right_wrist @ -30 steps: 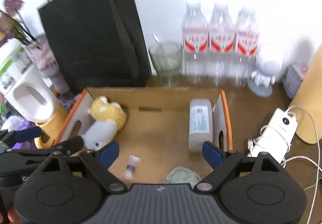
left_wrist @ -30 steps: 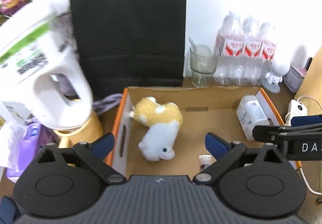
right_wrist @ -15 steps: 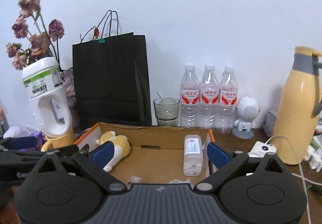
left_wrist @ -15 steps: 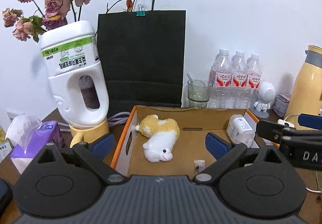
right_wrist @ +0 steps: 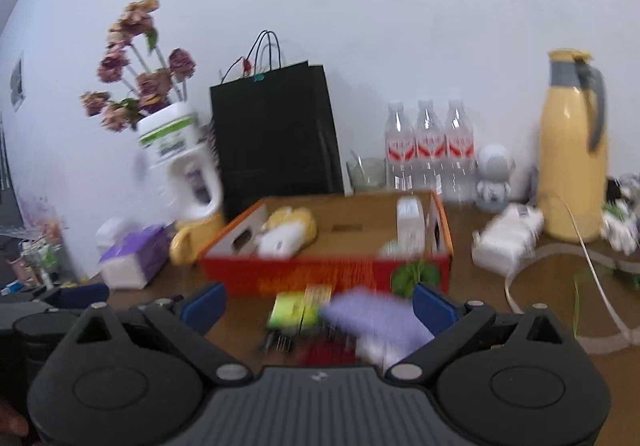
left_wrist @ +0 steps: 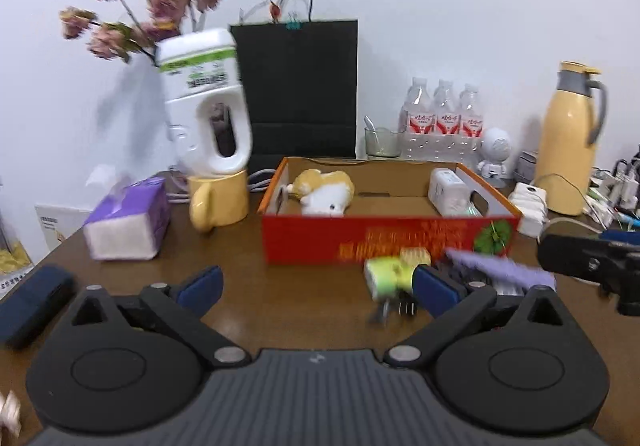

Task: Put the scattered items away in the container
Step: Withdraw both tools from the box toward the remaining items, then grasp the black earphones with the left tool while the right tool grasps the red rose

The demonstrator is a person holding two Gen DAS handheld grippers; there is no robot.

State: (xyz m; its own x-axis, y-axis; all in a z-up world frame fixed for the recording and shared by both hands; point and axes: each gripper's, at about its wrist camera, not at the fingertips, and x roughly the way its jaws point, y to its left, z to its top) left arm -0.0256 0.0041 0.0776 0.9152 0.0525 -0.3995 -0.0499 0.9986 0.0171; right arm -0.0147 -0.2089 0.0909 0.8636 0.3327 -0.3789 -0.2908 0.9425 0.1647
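Observation:
The red cardboard box (left_wrist: 384, 242) with an orange rim stands mid-table. In it lie a yellow-and-white plush toy (left_wrist: 326, 191) and a white bottle (left_wrist: 448, 189). On the table in front of the box are a green-and-yellow packet (left_wrist: 390, 274), a purple packet (left_wrist: 500, 270) and small black clips (left_wrist: 394, 308), all blurred. My left gripper (left_wrist: 318, 286) is open over bare table, its right fingertip beside the green packet. My right gripper (right_wrist: 319, 304) is open, and past its fingers lie the green packet (right_wrist: 294, 310), the purple packet (right_wrist: 376, 320) and a red item (right_wrist: 326, 352).
Left of the box are a yellow mug (left_wrist: 218, 199) bearing a white jug (left_wrist: 206, 105), a purple tissue pack (left_wrist: 128, 219) and a dark case (left_wrist: 32, 304). Behind stand a black paper bag (left_wrist: 296, 89), water bottles (left_wrist: 442, 121) and a glass. A yellow thermos (left_wrist: 566, 143), a white charger and cables are at right.
Both grippers have drawn back from over the box to the table in front of it. The box's red front and the loose packets have come into view. The right jaws have widened a little.

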